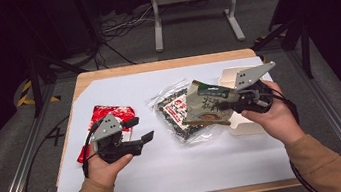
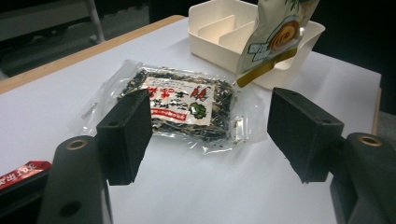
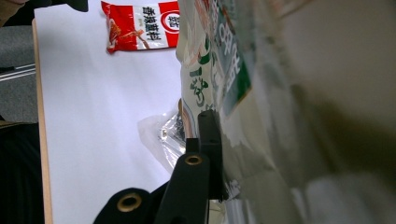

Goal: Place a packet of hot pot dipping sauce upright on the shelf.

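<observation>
High view. Right hand-held gripper (image 1: 234, 101) is clenched on the edge of a green-and-tan snack pouch (image 1: 206, 104) and carries it clear of the counter (image 1: 169, 172), over the gap between the clear bag of dark dried bits (image 1: 179, 113) and the cream divided tray (image 1: 237, 123) near the counter's right edge. Judgement: the pouch is pinched by one edge so it hangs flat and can be lowered into a tray compartment. Left hand-held gripper (image 1: 140, 129) is released, with nothing between its jaws, and sits low by the counter's left edge beside the red sachet (image 1: 108, 116); it points toward the middle of the counter, likely lining up on the clear bag.

Left gripper view. Both black jaws stand wide apart and are empty. The clear bag (image 2: 182, 103) lies flat on the white sheet just beyond them, with a red-and-white label facing up. The tray (image 2: 224, 35) sits behind it, its dividers visible, and the pouch (image 2: 275, 35) dangles above the tray's near wall, with a gold strip along the bottom hem and a spiral motif on the face. A corner of the red sachet (image 2: 21, 171) shows at lower left.

Right gripper view. The jaws are pressed together on the pouch (image 3: 219, 70): glossy, crinkled film, green band with white characters, tan body. The red sachet (image 3: 140, 25) lies well apart toward the counter's far side in this view.
</observation>
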The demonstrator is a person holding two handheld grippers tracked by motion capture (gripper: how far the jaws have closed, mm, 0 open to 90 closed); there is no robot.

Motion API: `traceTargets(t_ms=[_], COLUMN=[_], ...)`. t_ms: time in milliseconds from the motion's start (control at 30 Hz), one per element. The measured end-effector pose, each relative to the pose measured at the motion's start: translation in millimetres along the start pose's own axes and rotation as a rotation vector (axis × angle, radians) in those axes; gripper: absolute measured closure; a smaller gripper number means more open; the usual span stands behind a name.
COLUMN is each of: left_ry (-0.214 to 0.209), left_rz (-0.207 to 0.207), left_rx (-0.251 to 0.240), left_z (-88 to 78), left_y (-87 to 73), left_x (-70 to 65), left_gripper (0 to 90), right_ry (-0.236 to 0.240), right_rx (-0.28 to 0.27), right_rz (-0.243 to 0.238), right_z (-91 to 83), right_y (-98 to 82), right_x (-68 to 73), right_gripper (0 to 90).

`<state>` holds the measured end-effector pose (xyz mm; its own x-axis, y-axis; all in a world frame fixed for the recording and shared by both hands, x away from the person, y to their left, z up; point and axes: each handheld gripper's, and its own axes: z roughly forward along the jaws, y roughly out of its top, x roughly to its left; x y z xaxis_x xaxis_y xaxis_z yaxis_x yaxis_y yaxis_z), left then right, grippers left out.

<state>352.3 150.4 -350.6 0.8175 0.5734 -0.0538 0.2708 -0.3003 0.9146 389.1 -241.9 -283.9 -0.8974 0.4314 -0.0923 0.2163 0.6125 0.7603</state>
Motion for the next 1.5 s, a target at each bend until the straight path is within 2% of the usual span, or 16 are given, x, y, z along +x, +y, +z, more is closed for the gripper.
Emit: traceTargets(t_ms=[67, 333, 467, 533, 667, 867, 1233, 1500], left_ry=[0.014, 0.013, 0.002, -0.019, -0.009, 0.007, 0.025, 0.027], left_rz=[0.002, -0.007, -0.035, -0.058, -0.03, -0.023, -0.007, 0.006], left_rx=[0.002, 0.016, 0.046, 0.071, 0.077, 0.071, 0.071, 0.067], left_z=[0.8, 4.7, 6.7, 8.6, 10.8, 10.6, 11.1, 11.8], left_y=[-2.0, -6.2, -8.0, -9.0, -11.7, -12.8, -14.8, -16.3], left_x=[2.0, 8.9, 11.9, 14.0, 14.1, 16.4, 15.9, 17.5], left_gripper=[29.7, 25.2, 23.8, 23.2, 25.9, 21.4, 23.9, 27.6], right_ry=[-0.002, -0.049, -0.066, -0.075, -0.094, -0.117, -0.156, -0.201], right_rx=[0.006, 0.024, 0.025, 0.028, 0.028, 0.018, -0.008, -0.018], right_rz=[0.003, -0.002, 0.011, 0.014, 0.006, 0.023, 0.031, 0.038], right_z=[-2.9, -14.6, -19.2, -21.0, -24.1, -29.7, -37.9, -41.9], right_y=[1.6, 7.5, 7.1, 6.9, 6.8, 4.7, -2.5, -7.7], right_x=[-4.4, -22.7, -34.0, -39.1, -47.4, -64.0, -90.4, -107.2], right_gripper=[89.1, 89.0, 88.9, 88.9, 88.8, 88.7, 88.8, 88.7])
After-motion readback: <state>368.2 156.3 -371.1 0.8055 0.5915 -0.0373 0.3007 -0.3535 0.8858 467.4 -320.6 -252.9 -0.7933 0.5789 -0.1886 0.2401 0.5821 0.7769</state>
